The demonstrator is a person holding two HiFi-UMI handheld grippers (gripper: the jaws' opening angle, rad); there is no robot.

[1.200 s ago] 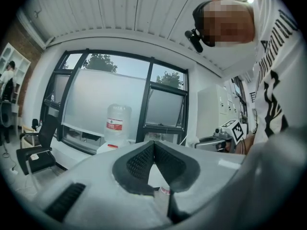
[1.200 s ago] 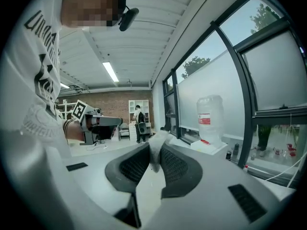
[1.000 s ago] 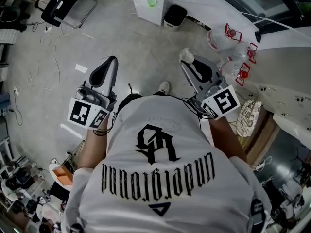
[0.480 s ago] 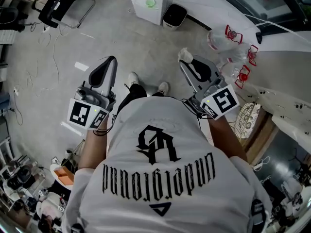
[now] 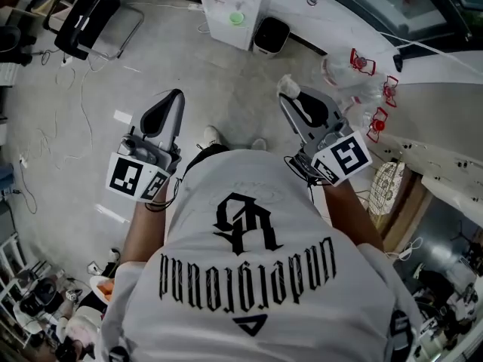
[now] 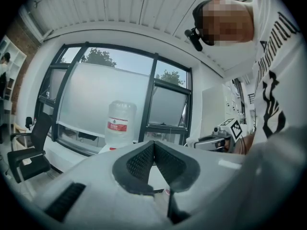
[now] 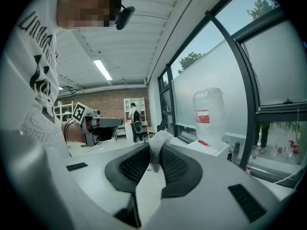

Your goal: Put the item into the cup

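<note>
A crumpled white item (image 5: 287,84) sticks out of the tips of my right gripper (image 5: 291,98), which is shut on it. In the right gripper view the same white item (image 7: 158,140) is pinched between the dark ribbed pads (image 7: 176,167). My left gripper (image 5: 176,96) is held at the same height to the left, shut with nothing in it. Its pads (image 6: 139,161) meet at the tip in the left gripper view. Both are held up in front of the person's white T-shirt, above the grey floor. No cup can be made out for certain in any view.
A white cabinet (image 5: 226,6) with a small green object (image 5: 237,17) on top stands ahead, with a black bin (image 5: 272,27) beside it. Large water jugs (image 5: 343,62) with red handles lie at the right by a white counter (image 5: 445,104). A black chair (image 5: 90,17) is at the far left.
The floor and furniture have slid slightly in the head view and the person's feet have stepped. Both grippers keep the same pose, and the white item stays in the right one.
</note>
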